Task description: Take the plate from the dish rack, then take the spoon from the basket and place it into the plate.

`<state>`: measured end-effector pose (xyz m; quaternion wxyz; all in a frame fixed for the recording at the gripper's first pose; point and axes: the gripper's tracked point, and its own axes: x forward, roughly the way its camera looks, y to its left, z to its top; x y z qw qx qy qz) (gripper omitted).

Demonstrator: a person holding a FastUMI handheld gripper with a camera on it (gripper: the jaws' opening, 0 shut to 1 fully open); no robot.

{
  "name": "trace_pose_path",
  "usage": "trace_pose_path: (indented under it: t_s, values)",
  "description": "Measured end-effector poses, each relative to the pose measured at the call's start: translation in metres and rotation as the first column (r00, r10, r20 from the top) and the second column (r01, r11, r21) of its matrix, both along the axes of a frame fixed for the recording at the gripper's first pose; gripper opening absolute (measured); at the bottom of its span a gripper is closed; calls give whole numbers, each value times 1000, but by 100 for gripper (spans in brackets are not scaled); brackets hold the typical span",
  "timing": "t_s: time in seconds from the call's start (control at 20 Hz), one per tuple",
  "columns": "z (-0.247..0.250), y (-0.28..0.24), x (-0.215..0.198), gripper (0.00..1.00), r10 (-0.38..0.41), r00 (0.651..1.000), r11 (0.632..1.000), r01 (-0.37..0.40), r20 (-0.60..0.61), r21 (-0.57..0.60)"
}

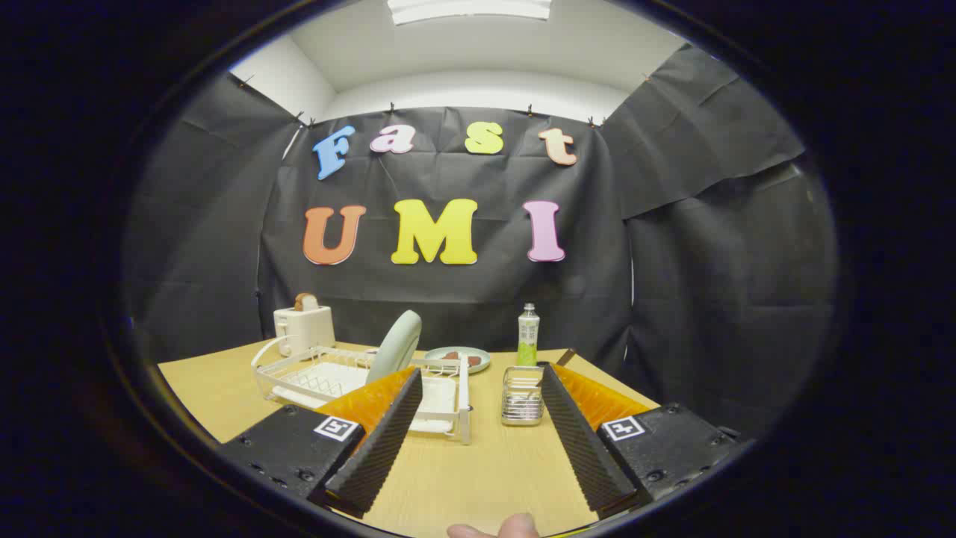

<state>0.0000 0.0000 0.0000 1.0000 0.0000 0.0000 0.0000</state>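
Black cloth backs the wooden bench (463,478), where the plate (396,345) stands upright in the dish rack (299,373) left of centre, the basket (522,396) right, beyond the gripper (478,370), open and empty.

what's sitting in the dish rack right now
A pale plate stands upright in the white dish rack. The open gripper hangs short of it; its near finger covers the plate's bottom and part of the rack.

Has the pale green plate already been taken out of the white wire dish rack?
No: the pale green plate stands upright in the white wire dish rack, and the open gripper holds nothing.
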Motion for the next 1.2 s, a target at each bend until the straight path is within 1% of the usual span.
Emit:
trace_pose_path:
  t_s: [0.2,0.55,0.9,1.2]
  values:
    - [-4,0,1,100,2,1000,1000,-2,-8,0]
    - [0,-5,0,100,-19,1000,1000,19,24,7]
    - [-4,-7,2,100,-26,1000,1000,26,8,11]
    - [-7,4,11,100,-1,1000,1000,1,-6,8]
